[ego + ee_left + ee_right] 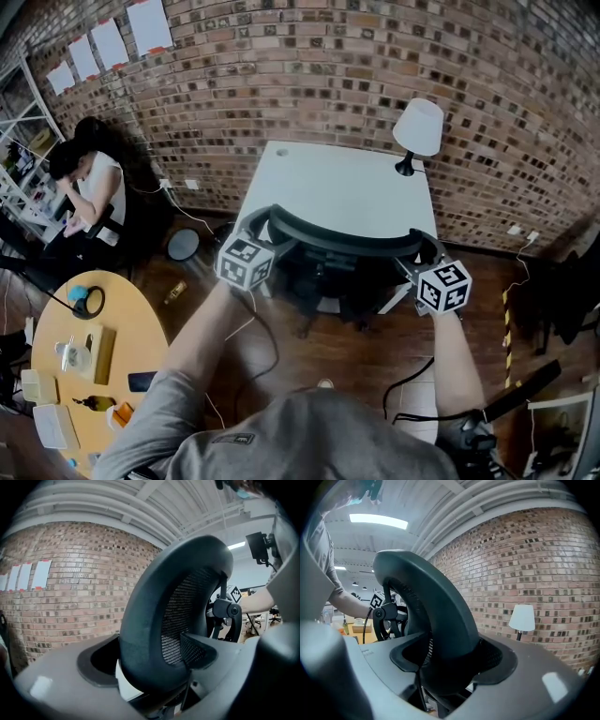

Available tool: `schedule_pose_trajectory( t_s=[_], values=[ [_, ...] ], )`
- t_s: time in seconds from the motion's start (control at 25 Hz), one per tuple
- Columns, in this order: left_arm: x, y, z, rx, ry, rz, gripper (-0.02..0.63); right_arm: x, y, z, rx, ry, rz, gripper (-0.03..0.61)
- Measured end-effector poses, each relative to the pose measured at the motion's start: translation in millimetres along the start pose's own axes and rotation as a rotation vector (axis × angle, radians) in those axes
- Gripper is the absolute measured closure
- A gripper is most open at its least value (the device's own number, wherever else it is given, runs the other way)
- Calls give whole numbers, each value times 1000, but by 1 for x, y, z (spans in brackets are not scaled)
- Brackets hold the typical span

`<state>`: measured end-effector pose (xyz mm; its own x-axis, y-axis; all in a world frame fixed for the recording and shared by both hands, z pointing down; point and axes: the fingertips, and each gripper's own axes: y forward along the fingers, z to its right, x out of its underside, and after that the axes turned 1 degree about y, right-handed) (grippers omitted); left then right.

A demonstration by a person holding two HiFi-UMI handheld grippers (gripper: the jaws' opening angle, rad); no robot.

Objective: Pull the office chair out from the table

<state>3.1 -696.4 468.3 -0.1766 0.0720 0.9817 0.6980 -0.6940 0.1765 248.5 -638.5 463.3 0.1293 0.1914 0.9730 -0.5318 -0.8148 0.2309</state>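
Observation:
The black mesh office chair [347,242] is tucked under the white table [337,187], and its curved backrest rim faces me. My left gripper [267,223] holds the rim's left end, my right gripper [422,247] its right end. In the left gripper view the backrest edge [154,620] fills the space between the pads of the left gripper [150,667]. The right gripper view shows the same for the right gripper [450,663], with the rim [440,611] pressed between its pads. The seat and base are mostly hidden under the table.
A white lamp [418,127] stands on the table's far right corner against the brick wall [309,75]. A round wooden table [89,366] with small items is at lower left. A seated person [94,187] is at far left. Cables [258,328] lie on the wooden floor.

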Motion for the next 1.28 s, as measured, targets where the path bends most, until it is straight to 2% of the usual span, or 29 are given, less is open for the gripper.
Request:
schedule_pose_trajectory(
  t_s=[0.52,0.72,1.28],
  values=[
    [3,-55,42,4,0,41,212,8,-53,-46,26,5,17,267],
    [4,-77,60,18,-28,57,228,15,-73,-58,52,18,-2,264],
    [9,-120,67,24,-45,59,230,19,-95,-108,57,23,5,268]
  ],
)
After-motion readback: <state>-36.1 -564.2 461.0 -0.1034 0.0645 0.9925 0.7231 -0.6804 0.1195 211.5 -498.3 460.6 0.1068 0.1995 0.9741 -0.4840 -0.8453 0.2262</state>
